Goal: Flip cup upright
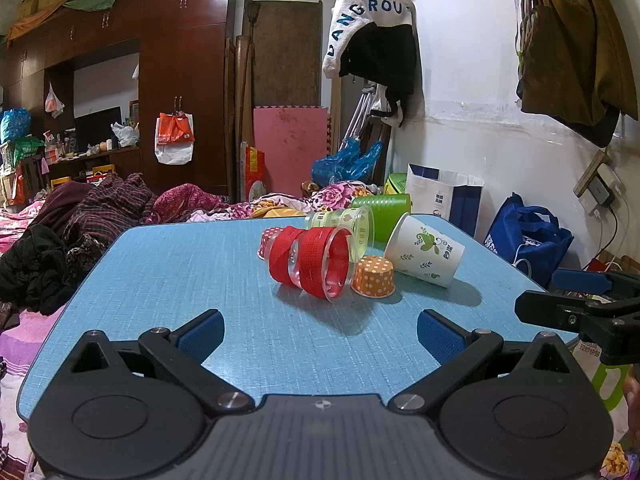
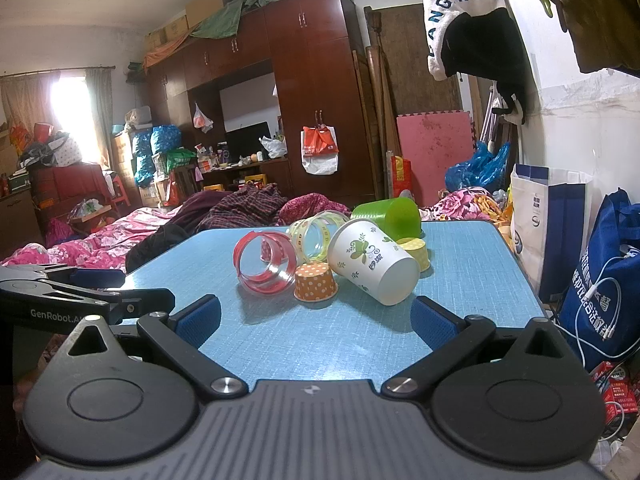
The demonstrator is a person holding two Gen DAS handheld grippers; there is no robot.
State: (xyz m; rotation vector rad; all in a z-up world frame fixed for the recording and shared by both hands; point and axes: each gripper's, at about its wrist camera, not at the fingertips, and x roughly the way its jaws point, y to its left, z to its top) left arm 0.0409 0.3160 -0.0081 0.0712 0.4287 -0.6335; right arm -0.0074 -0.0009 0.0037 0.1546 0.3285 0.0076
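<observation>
From the left wrist view, the left gripper (image 1: 320, 330) sits at the bottom of the frame with its jaws spread wide and nothing between them. Ahead of it, just right of centre on the blue table (image 1: 168, 280), a cluster of cups lies tumbled. Nearest is the red-banded clear cup (image 1: 312, 266), on its side, its long axis running across the frame with the open mouth turned to the lower right. The orange dotted cup (image 1: 374, 276) stands mouth-down, touching it on the right. Further right the white paper cup (image 1: 424, 252) lies tilted on its side. Behind them lie a yellow-printed clear cup (image 1: 344, 220) and a green cup (image 1: 384, 208). No cup visibly holds anything. The right gripper (image 1: 576, 308) pokes in at the right edge — its jaw gap cannot be told here.

From the right wrist view, the right gripper (image 2: 316, 320) also shows jaws wide and empty. The white paper cup (image 2: 372, 260) lies straight ahead, base toward the jaws, mouth away to the upper left — this hand looks nearer to it, while the left seems better placed for the red-banded clear cup (image 2: 264, 264).
</observation>
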